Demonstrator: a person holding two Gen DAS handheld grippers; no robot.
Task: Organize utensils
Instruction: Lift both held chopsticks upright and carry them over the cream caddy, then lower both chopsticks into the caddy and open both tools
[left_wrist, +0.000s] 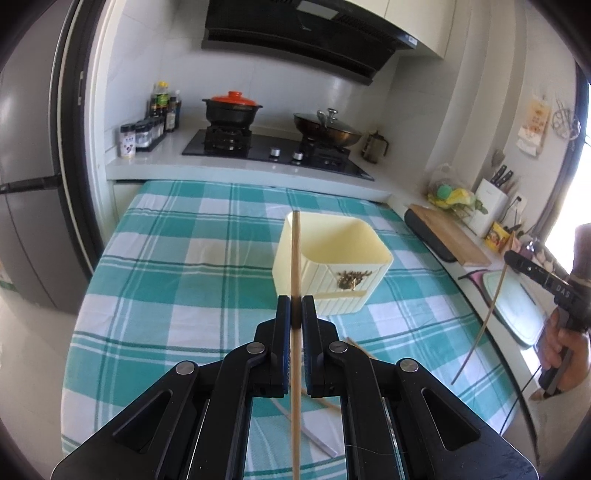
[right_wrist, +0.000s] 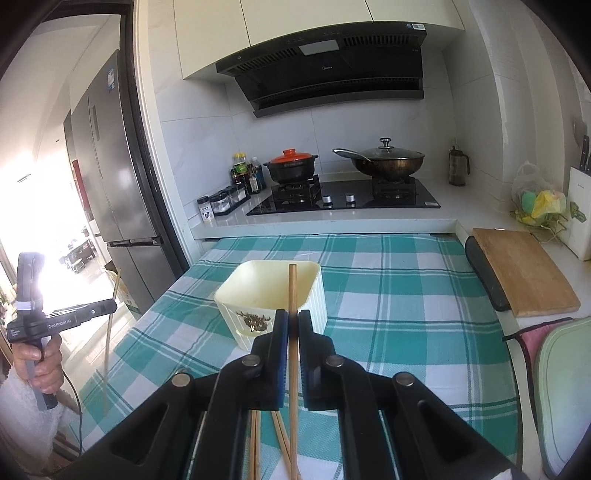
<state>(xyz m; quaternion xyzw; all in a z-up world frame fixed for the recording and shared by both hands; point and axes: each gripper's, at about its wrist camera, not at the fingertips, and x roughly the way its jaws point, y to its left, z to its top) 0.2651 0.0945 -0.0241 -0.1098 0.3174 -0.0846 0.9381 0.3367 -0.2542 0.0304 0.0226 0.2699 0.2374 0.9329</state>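
In the left wrist view the left gripper (left_wrist: 296, 301) has its jaws clamped on a pale chopstick (left_wrist: 295, 254) standing upright, the cream holder (left_wrist: 332, 266) just ahead and below on the worktop (left_wrist: 177, 258); in the right wrist view the right gripper (right_wrist: 292, 315) likewise pinches a brown chopstick (right_wrist: 292, 291) upright, equally near that holder (right_wrist: 269, 291).

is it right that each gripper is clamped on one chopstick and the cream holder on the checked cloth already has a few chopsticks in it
Not quite. Each gripper, left and right, is clamped on one chopstick, but the cream holder on the checked cloth is empty; both wrist views look into it.
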